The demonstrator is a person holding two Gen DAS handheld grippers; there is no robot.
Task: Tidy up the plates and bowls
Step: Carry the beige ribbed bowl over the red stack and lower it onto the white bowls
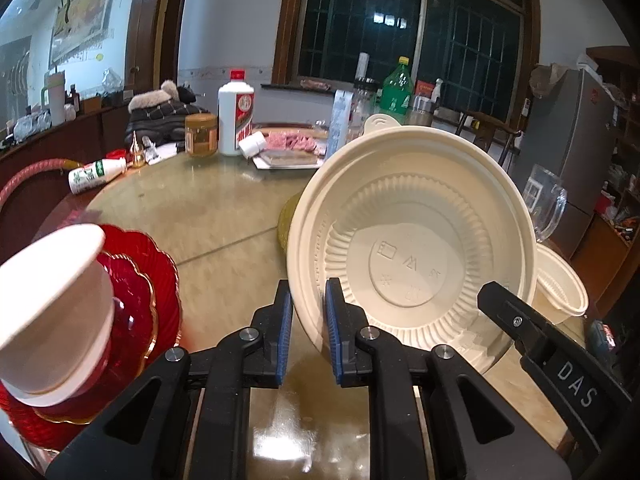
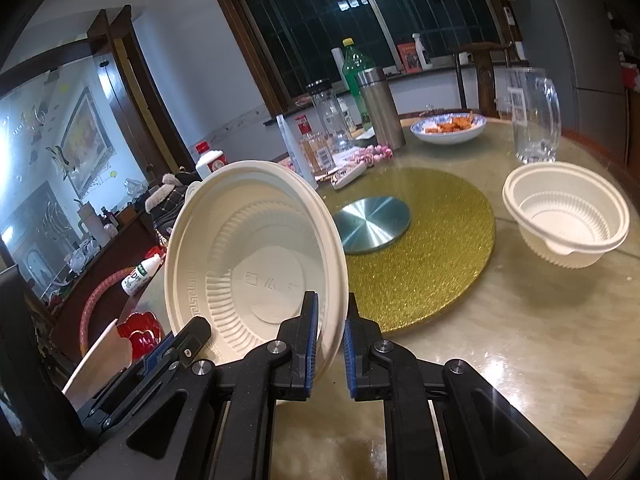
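Left gripper (image 1: 308, 312) and right gripper (image 2: 331, 320) both clamped on rim of cream plastic bowl (image 1: 412, 248), tilted on edge, centre frame above table (image 1: 208, 216). Bowl likely light, thin, flexy, slick; grip rim. Smaller bowl (image 2: 566, 216) right.

- A large cream plastic bowl (image 1: 416, 248) with a ribbed inner wall, embossed marks on its flat base and a small tab on its upper rim; it is tipped up on edge above the table, its hollow facing the cameras
- A smaller cream ribbed bowl (image 2: 568, 216) stands upright on the table, near the gold mat
- Red scalloped plates (image 1: 140, 292) with gilt edges are stacked at the table's left edge; a white bowl (image 1: 56, 312) sits tilted on them
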